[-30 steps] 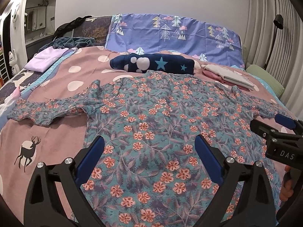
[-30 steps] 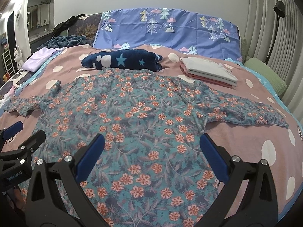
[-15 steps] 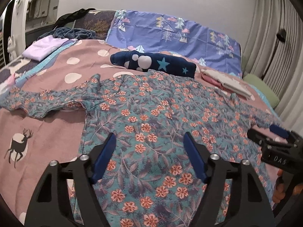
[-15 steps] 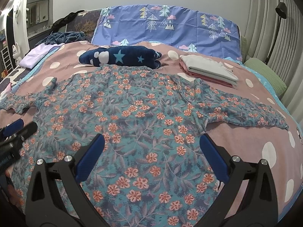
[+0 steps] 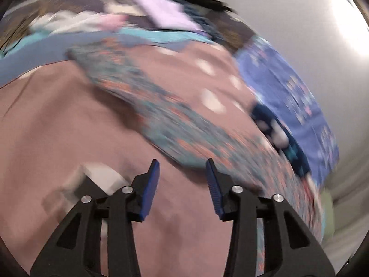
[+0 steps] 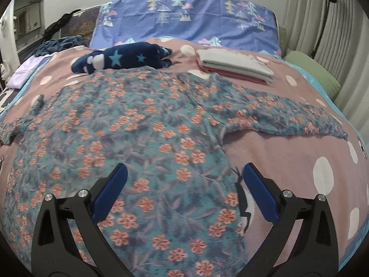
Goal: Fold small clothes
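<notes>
Bedspread [image 6: 288,161] carries floral garment [image 6: 138,127] under right jaws.

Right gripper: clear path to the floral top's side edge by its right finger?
Probably yes. The right gripper is open above the floral top, whose side edge lies between its fingers with nothing on it.

Both wrist views near, angled down; share floral garment [image 6: 143,143].
</notes>
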